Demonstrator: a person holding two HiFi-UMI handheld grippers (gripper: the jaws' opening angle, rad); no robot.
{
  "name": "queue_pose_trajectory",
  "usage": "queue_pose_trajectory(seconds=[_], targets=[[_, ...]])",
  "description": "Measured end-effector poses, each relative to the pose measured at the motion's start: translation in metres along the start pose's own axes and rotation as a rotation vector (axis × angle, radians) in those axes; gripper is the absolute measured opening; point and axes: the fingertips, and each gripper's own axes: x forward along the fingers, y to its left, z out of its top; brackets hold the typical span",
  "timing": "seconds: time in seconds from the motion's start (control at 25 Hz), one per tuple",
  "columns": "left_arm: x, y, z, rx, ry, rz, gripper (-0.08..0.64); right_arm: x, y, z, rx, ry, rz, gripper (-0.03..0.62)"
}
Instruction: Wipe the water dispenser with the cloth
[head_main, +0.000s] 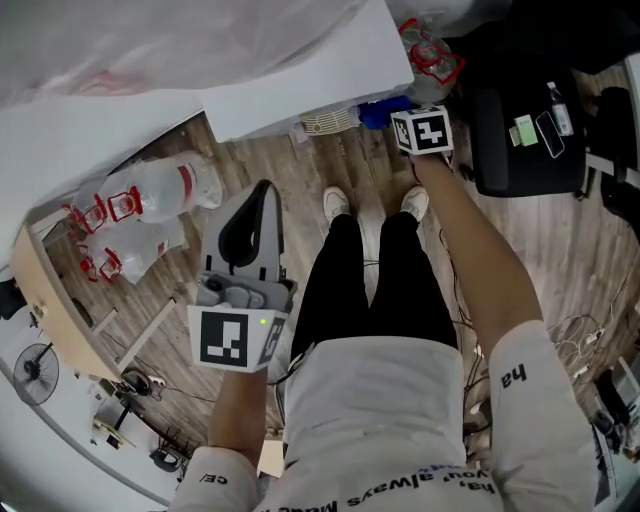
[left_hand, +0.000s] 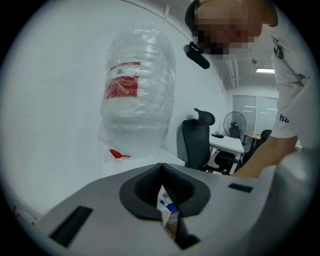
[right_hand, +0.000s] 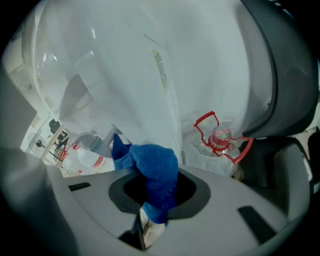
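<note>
- Head view: the left gripper (head_main: 262, 205) is held low over the wooden floor (head_main: 335, 160), and plastic-wrapped water bottles (head_main: 150, 190) are grouped to its left. The right gripper (head_main: 412, 122) is stretched forward to the foot of the white water dispenser (head_main: 300, 90). The blue cloth (head_main: 385, 108) shows just beyond this gripper, and a black office chair (head_main: 525, 140) stands to its right.
- Left gripper view: the jaws are drawn almost together, leaving only a thin slit, and nothing is gripped. Ahead, the dispenser is seen upright, its long axis vertical, with a plastic-wrapped bottle (left_hand: 137, 90) standing on top. A fan (left_hand: 235, 122) is seen ahead to the right.
- Right gripper view: the jaws are closed on the cloth. It is bunched, with its length running along the jaws and its bulk pointing ahead-left towards the dispenser's white side panel, which fills the view. Contact with the panel cannot be told. A red-handled bottle (right_hand: 220, 140) is seen ahead to the right.
</note>
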Motion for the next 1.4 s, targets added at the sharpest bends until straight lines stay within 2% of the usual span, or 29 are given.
queue_pose_trajectory(seconds=[0.28, 0.84, 1.4], targets=[[0.008, 0.002, -0.016, -0.011, -0.024, 0.009, 0.018, 0.022, -0.007, -0.013, -0.011, 0.003, -0.005, 0.080], [0.013, 0.018, -0.067, -0.049, -0.009, 0.022, 0.018, 0.064, -0.017, -0.035, -0.057, 0.012, -0.028, 0.080], [-0.001, 0.036, -0.085, -0.054, 0.005, 0.061, 0.018, 0.099, -0.027, -0.056, -0.044, 0.047, -0.068, 0.081]])
